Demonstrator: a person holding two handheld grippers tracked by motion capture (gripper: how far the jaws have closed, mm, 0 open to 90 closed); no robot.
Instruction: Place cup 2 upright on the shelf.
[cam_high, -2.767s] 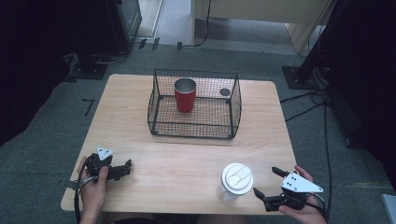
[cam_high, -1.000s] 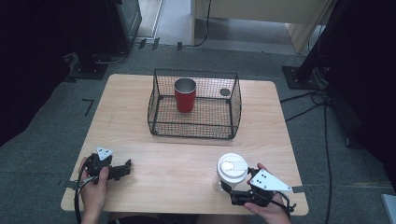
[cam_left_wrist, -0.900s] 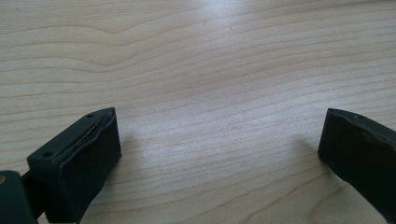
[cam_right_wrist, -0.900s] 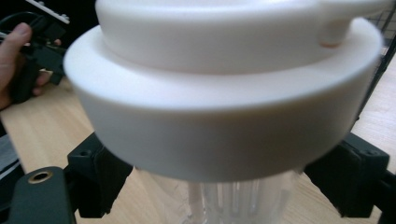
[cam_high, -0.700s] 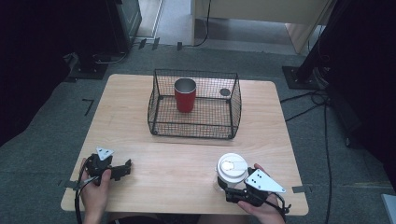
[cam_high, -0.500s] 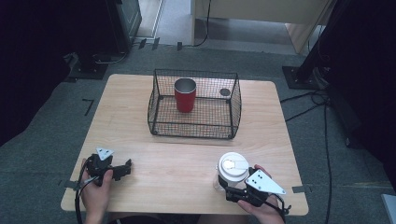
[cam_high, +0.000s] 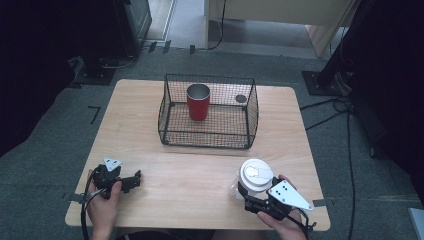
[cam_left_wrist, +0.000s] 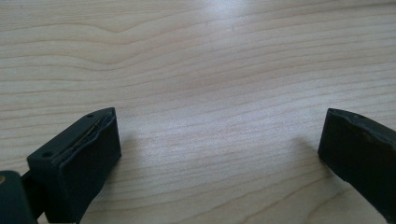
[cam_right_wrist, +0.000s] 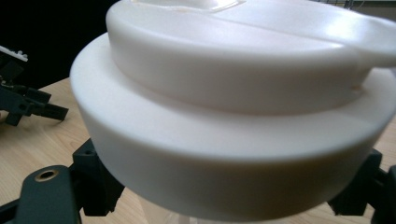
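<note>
Bare tabletop (cam_high: 200, 165) stretches between the wire basket (cam_high: 207, 112) and my near edge. My right gripper (cam_high: 246, 194), nearside of the basket, has jaws round the white-lidded clear cup (cam_high: 254, 176); whether they grip it I cannot tell. My left gripper (cam_high: 134, 181) rests low, jaws wide. Grey carpet surrounds

Red cup (cam_high: 198, 102), white lid (cam_high: 256, 174), black mesh basket (cam_high: 208, 132).
</note>
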